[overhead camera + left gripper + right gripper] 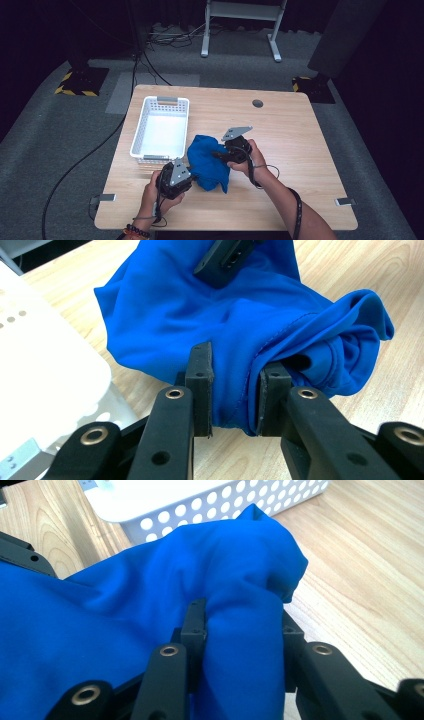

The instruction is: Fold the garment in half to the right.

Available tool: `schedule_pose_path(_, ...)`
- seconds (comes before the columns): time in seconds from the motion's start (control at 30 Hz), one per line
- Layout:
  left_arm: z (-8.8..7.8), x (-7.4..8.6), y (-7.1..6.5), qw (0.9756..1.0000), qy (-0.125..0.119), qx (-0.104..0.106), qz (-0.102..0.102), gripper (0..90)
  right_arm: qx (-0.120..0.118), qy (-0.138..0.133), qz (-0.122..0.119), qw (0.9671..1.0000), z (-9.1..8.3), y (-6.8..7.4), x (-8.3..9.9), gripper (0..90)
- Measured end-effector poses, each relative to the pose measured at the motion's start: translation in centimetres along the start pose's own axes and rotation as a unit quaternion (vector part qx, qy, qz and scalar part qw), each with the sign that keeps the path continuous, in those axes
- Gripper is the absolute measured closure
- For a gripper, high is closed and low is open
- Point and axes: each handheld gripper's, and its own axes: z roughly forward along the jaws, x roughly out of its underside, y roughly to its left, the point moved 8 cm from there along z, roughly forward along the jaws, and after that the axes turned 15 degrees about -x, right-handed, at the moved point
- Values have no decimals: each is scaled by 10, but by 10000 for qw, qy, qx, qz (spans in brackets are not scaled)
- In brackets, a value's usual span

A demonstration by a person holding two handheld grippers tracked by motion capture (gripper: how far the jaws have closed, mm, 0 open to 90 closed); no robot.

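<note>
Blue cloth held between two hand-held grippers on a wooden table, beside a white basket.

Table: light wood, small round hole near the far edge. Basket: white plastic, perforated walls, on the table's left half, just left of the cloth. Cloth: blue, bunched, resting near the table's middle against the basket's near right corner. Left gripper: clamped on a fold at the cloth's near edge, fabric pinched between both jaws. Right gripper: clamped on a thick roll of the cloth at its right side.
</note>
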Motion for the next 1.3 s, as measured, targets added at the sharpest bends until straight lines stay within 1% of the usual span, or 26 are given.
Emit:
schedule_pose_path(0.37, -7, -9, 3, 9999, -98, -122, 38, 736, 53, -83, -87, 9999, -6, 5, -12, 684)
schedule_pose_path(0.4, -7, -10, 3, 9999, -112, -118, 13, 736, 75, -75, -96, 9999, -7, 5, -13, 684)
schedule_pose_path(0.63, -10, -15, 6, 9995, -152, -248, 82, 737, 65, -134, -111, 9998, -8, 6, -19, 684)
schedule_pose_path(0.8, -12, -17, 10, 9994, -195, -296, 7, 737, 94, -165, -158, 9997, -11, 9, -25, 684)
schedule_pose_path(0.97, -16, -22, 14, 9990, -254, -365, 21, 737, 95, -197, -199, 9996, -14, 10, -31, 685)
schedule_pose_path(1.07, -19, -26, 18, 9987, -308, -402, -13, 736, 93, -206, -215, 9995, -15, 11, -35, 685)
schedule_pose_path(1.13, -21, -28, 23, 9985, -351, -423, -77, 737, 110, -204, -236, 9995, -16, 12, -39, 685)
schedule_pose_path(1.23, -23, -31, 29, 9981, -381, -465, -163, 737, 99, -245, -284, 9992, -18, 13, -47, 685)
schedule_pose_path(1.3, -23, -32, 32, 9979, -381, -499, -171, 737, 115, -237, -319, 9991, -18, 13, -52, 685)
